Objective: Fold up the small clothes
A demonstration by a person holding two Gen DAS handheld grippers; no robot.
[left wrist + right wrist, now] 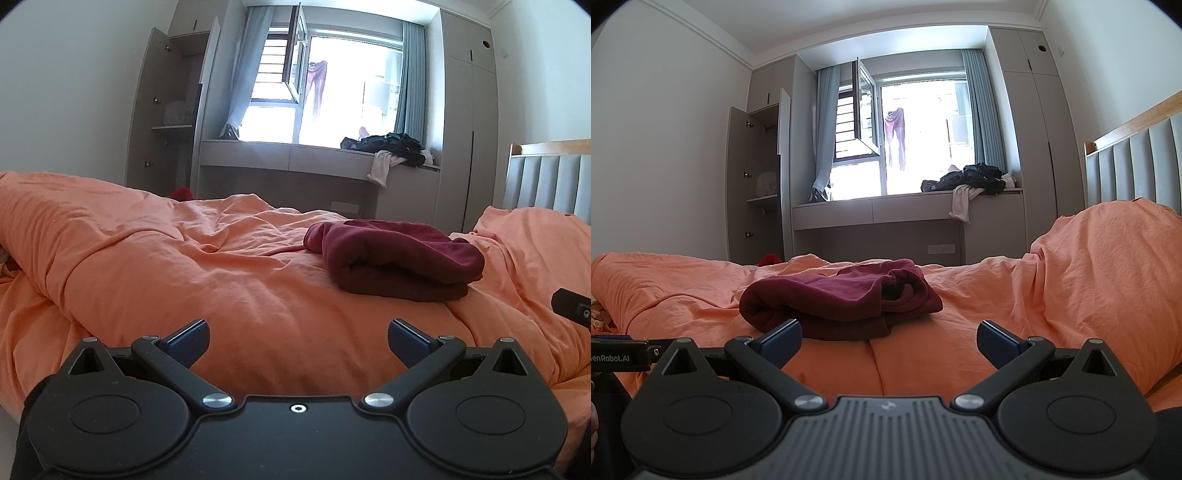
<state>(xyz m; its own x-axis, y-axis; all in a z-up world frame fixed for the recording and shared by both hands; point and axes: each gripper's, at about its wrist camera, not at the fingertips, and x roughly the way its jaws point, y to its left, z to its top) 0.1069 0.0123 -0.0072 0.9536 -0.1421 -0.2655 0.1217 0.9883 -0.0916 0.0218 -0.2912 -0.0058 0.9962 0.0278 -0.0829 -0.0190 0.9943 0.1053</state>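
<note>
The left gripper (pixel 298 345) hung low over the bed with its jaws spread wide and nothing between the blue pads (pixel 188 338). The right gripper (pixel 888 345) was the same — jaws apart, empty, held just above the orange duvet (pixel 960 306). Neither one touched any cloth.

Ahead of both lay the dark red garment (pixel 397 260), folded into a thick bundle on the duvet. From the left wrist it sat ahead and to the right; from the right wrist the same garment (pixel 842 299) sat just beyond the left finger, a little left of centre — so it lay between the two grippers, slightly forward of them. One rolled end poked out of the bundle on its far side.

The duvet was rumpled, heaped in a ridge on the left and humped over a pillow near the padded headboard (pixel 1137 166). Past the bed stood a window bench (pixel 905 206) with a pile of dark clothes (pixel 975 179) on it and a pale cloth drooping over its edge. An open wardrobe (pixel 757 184) stood at the left, and a purple garment (pixel 897 138) hung outside the bright window.
</note>
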